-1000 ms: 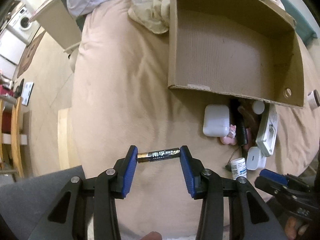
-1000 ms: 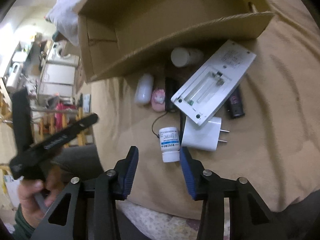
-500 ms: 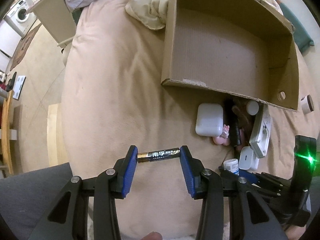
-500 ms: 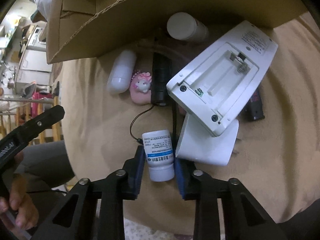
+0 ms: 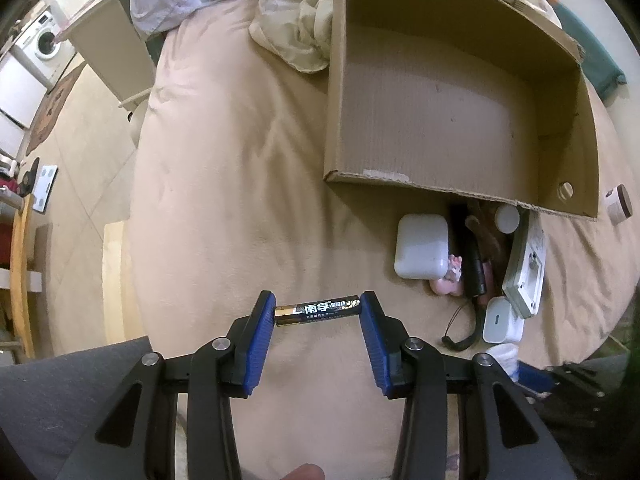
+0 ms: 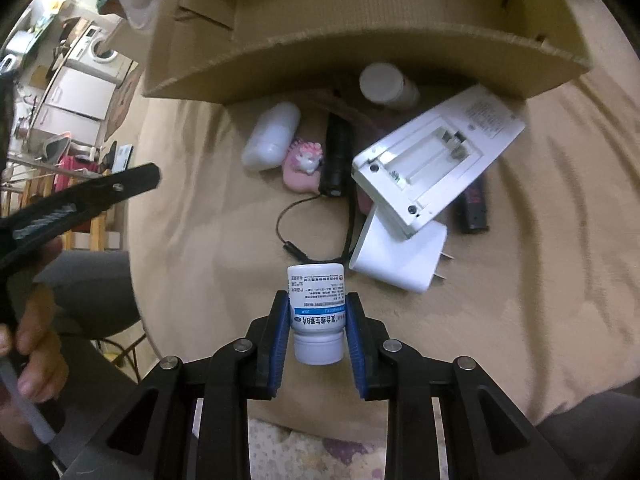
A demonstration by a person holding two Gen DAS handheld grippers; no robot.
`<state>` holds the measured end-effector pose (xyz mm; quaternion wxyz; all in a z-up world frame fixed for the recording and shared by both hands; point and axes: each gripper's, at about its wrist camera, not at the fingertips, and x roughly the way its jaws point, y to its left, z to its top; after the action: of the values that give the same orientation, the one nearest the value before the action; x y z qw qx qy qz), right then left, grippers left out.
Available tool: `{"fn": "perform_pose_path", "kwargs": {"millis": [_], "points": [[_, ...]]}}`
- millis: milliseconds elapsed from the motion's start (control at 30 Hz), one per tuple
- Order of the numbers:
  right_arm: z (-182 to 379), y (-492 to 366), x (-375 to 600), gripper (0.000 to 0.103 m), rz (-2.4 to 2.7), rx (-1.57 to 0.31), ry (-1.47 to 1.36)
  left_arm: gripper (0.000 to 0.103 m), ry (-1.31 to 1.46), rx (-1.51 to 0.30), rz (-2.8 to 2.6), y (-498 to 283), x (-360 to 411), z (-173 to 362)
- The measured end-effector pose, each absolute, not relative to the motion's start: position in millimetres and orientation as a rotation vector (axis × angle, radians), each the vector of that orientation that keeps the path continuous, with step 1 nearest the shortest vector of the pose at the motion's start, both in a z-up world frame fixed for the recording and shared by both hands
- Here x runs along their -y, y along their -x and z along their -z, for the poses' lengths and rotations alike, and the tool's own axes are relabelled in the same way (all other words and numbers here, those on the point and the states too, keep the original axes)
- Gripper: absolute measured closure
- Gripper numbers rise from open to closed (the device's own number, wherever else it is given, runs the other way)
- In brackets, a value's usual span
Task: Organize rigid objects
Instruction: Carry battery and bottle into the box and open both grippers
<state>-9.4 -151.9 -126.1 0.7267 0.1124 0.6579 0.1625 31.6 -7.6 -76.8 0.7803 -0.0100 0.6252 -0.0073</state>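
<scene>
The left hand-held gripper (image 5: 318, 312) points steeply down over a beige bed (image 5: 224, 184), its blue pads clamped on the two ends of a black-and-gold battery (image 5: 317, 310) that spans the gap crosswise. At about 1 o'clock from it sits an open cardboard box (image 5: 440, 128), its floor bare. Just below the box's near wall lies a cluster of small things: a white earbud case (image 5: 420, 246), a pink figurine (image 5: 450, 280), a black cylinder (image 5: 474, 268) and a white remote (image 5: 526, 268) lying back-up.

The right hand-held gripper (image 6: 318, 320) holds a small white pill bottle (image 6: 317, 312) (blue band on its label, cap end toward the camera), pads pressed on both sides of it. At 1 o'clock from the bottle, just beside it, lies a white plug adapter (image 6: 400, 260); the remote (image 6: 436, 156) rests partly on top of the adapter, its open battery bay showing. A black cord (image 6: 304, 236) loops at 12 o'clock. A white bottle (image 6: 386, 86) lies against the box wall (image 6: 360, 52). At 9 o'clock the person's left hand (image 6: 32, 344) grips the other gripper's handle.
</scene>
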Motion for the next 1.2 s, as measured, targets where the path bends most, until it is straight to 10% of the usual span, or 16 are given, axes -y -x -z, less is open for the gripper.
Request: {"fn": "perform_pose_path", "kwargs": {"millis": [600,1200], "points": [[19,-39,217,0.075,-0.364,-1.193,-0.192,0.063,0.011,-1.241,0.093,-57,32,12],[51,-126,224,0.075,-0.308,-1.156,-0.214,0.063,-0.089,-1.252,0.111,-134,78,59]]}}
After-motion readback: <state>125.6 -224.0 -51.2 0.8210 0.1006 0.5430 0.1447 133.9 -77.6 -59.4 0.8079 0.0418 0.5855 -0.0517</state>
